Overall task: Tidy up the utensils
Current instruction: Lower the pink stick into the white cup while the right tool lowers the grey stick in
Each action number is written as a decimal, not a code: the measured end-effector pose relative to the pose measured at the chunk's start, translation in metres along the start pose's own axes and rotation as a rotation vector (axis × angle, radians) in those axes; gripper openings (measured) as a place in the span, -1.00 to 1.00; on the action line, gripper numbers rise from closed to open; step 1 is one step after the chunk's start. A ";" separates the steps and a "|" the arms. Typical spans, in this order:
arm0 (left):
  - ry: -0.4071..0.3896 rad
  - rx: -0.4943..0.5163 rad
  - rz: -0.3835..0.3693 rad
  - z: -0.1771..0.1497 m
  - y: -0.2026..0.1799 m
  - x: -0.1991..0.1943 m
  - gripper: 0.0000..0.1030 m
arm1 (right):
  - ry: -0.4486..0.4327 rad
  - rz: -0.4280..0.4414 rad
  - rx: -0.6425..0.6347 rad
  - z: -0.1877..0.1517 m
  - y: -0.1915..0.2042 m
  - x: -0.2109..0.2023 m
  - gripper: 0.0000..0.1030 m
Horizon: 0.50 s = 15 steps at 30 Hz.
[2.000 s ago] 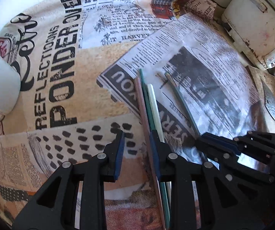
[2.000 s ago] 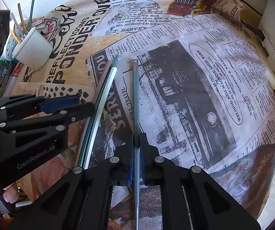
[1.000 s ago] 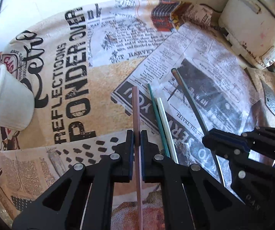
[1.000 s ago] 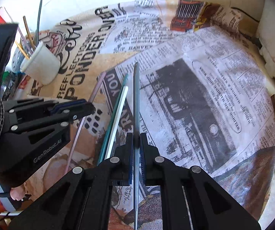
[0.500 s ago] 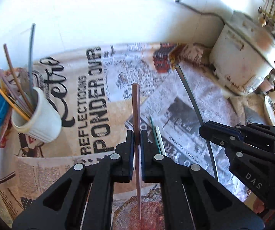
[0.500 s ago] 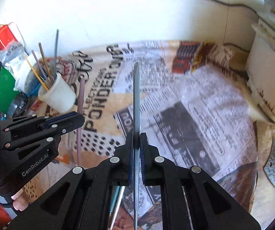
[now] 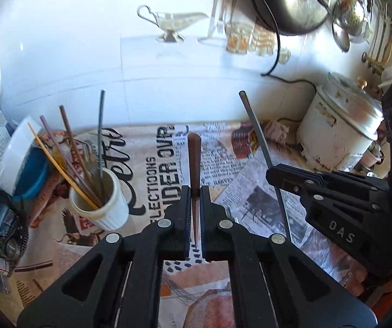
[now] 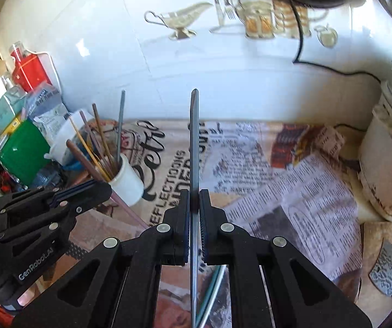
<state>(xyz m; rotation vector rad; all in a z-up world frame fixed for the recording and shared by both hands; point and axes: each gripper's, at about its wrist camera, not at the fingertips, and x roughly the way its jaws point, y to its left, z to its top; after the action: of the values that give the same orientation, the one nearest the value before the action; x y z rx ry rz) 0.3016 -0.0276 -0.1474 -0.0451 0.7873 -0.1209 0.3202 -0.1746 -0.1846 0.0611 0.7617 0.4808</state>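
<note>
Left gripper (image 7: 194,213) fingers clamping brown chopstick (image 7: 194,158); right gripper (image 8: 195,218) fingers pinching grey chopstick (image 8: 194,142), both raised over table; cup (image 7: 101,205) sitting at 9 o'clock, already crowded; sticks risking snagging, tipping cup.

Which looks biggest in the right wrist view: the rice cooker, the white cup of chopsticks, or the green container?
1. rice cooker, partly cut off by the picture edge
2. green container
3. white cup

The last two look close in size, so their order is unsure.
</note>
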 end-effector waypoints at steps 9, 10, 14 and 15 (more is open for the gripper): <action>-0.106 -0.040 0.020 0.023 0.050 -0.040 -0.93 | -0.101 0.027 -0.043 0.037 0.045 0.002 -0.88; -0.116 -0.045 0.024 0.025 0.056 -0.044 -0.93 | -0.110 0.033 -0.045 0.042 0.049 0.004 -0.88; -0.155 -0.076 0.033 0.035 0.082 -0.061 -0.93 | -0.138 0.048 -0.057 0.057 0.069 0.012 -0.88; -0.165 -0.084 0.036 0.037 0.089 -0.065 -0.93 | -0.143 0.053 -0.060 0.061 0.074 0.015 -0.88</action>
<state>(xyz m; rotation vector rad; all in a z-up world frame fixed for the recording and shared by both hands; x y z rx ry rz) 0.2907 0.0687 -0.0834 -0.1188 0.6275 -0.0493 0.3414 -0.0954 -0.1334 0.0596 0.6060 0.5439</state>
